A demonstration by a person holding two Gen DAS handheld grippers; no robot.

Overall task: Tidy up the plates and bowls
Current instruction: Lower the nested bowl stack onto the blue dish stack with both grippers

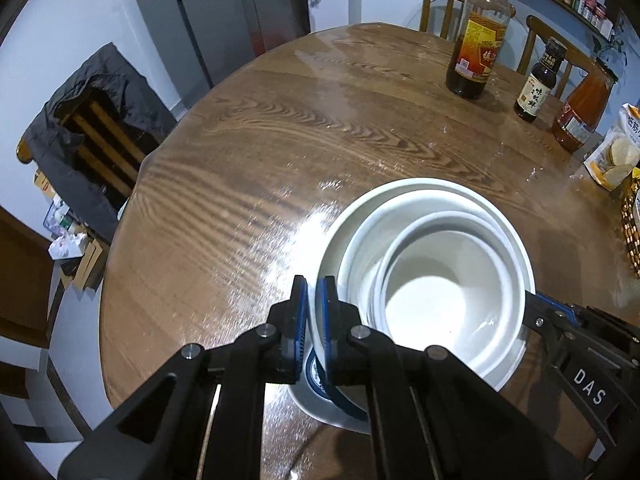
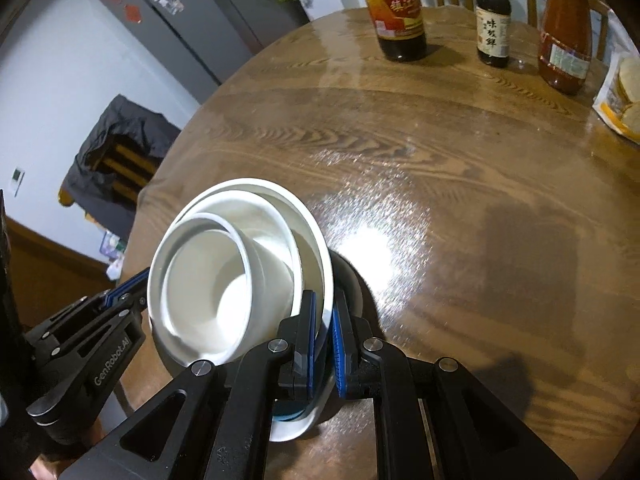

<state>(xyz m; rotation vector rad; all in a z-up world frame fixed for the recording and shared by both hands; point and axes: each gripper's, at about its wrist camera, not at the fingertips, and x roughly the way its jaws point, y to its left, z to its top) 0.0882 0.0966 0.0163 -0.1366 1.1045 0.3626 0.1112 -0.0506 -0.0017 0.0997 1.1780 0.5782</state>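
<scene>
A stack of nested white bowls (image 1: 432, 276) sits over a white plate (image 1: 320, 408) near the front of the round wooden table (image 1: 280, 140). My left gripper (image 1: 312, 316) is shut on the left rim of the outer bowl. My right gripper (image 2: 324, 328) is shut on the right rim of the same outer bowl (image 2: 312, 232). The right gripper also shows at the right edge of the left wrist view (image 1: 560, 320), and the left gripper shows at the left of the right wrist view (image 2: 120, 300). The stack is tilted in the right wrist view.
Three sauce bottles stand at the far right: a tall dark one (image 1: 476, 40), a small dark one (image 1: 538, 80) and a red one (image 1: 580, 108). A snack bag (image 1: 616, 148) lies at the right edge. A chair with a dark jacket (image 1: 100, 120) stands left.
</scene>
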